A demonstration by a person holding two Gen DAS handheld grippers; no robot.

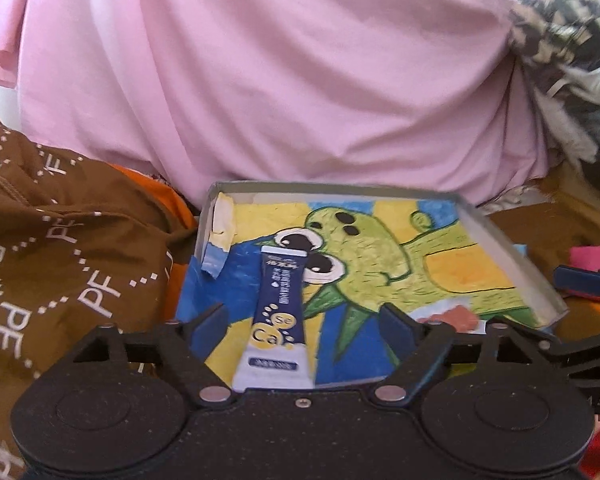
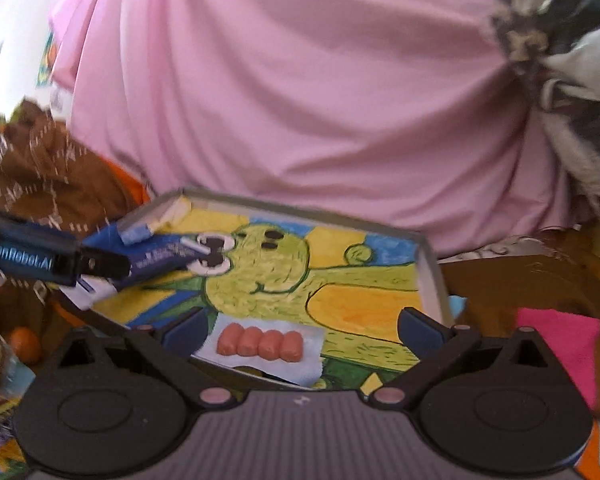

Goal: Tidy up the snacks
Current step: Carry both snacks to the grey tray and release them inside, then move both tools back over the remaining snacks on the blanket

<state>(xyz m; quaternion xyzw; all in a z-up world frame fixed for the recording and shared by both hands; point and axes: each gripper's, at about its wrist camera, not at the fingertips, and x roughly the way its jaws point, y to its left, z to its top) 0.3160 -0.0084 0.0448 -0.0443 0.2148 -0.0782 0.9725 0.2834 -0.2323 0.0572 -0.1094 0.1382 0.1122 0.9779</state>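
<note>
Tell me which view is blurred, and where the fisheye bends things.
Left wrist view: mostly sharp, the "Ca" on the blue sachet reads clearly, though the box rim curves from fisheye distortion. Right wrist view: softer; the sachet and the left hand-held gripper are smeared, the sausage pack fairly crisp.

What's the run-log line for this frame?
left gripper: jaws open around blue sachet | right gripper: jaws open around sausage pack | both items in painted box

place: probably home bedroom | evidence: pink sheet (image 1: 284, 80), brown garment (image 1: 60, 240)
</note>
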